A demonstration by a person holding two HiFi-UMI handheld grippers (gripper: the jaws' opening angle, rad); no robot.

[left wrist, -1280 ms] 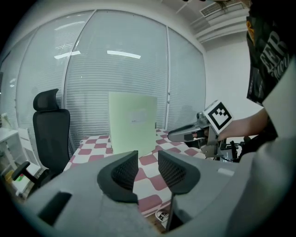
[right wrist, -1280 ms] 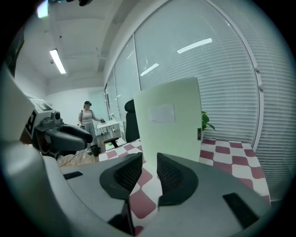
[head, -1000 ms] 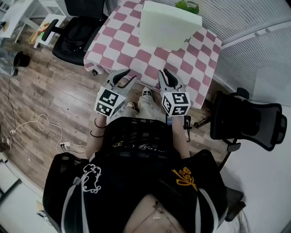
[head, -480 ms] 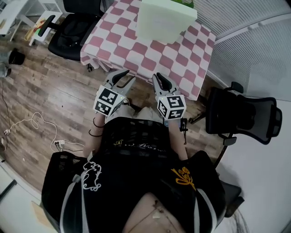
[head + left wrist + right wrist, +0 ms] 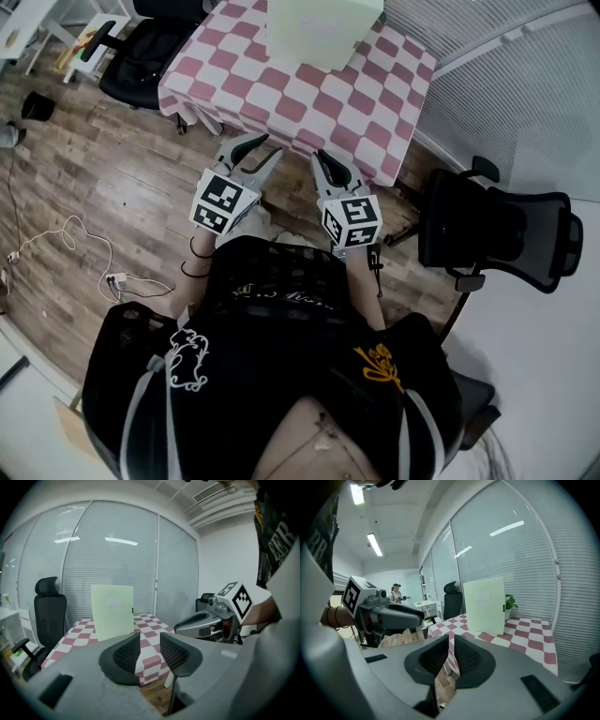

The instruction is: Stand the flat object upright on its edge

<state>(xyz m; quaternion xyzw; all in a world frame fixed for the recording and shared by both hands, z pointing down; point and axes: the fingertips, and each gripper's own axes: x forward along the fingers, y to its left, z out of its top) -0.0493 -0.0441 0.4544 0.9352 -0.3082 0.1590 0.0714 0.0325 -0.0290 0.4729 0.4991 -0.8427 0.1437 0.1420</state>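
A pale green flat board (image 5: 319, 28) stands upright on the pink-and-white checkered table (image 5: 309, 94); it also shows in both gripper views (image 5: 112, 611) (image 5: 484, 605). Both grippers hang in front of my body, short of the table's near edge and well clear of the board. My left gripper (image 5: 260, 150) (image 5: 150, 646) is open with nothing between its pads. The jaws of my right gripper (image 5: 328, 167) (image 5: 451, 651) are closing to a narrow gap, with nothing between them.
A black office chair (image 5: 155, 61) stands left of the table and another (image 5: 497, 234) to my right. A white cable (image 5: 84, 253) lies on the wooden floor. A potted plant (image 5: 508, 603) sits behind the board. A person (image 5: 396, 592) stands far off.
The right gripper's jaws have narrowed. The table and board have slid toward the top of the head view. Both grippers stay close to my body.
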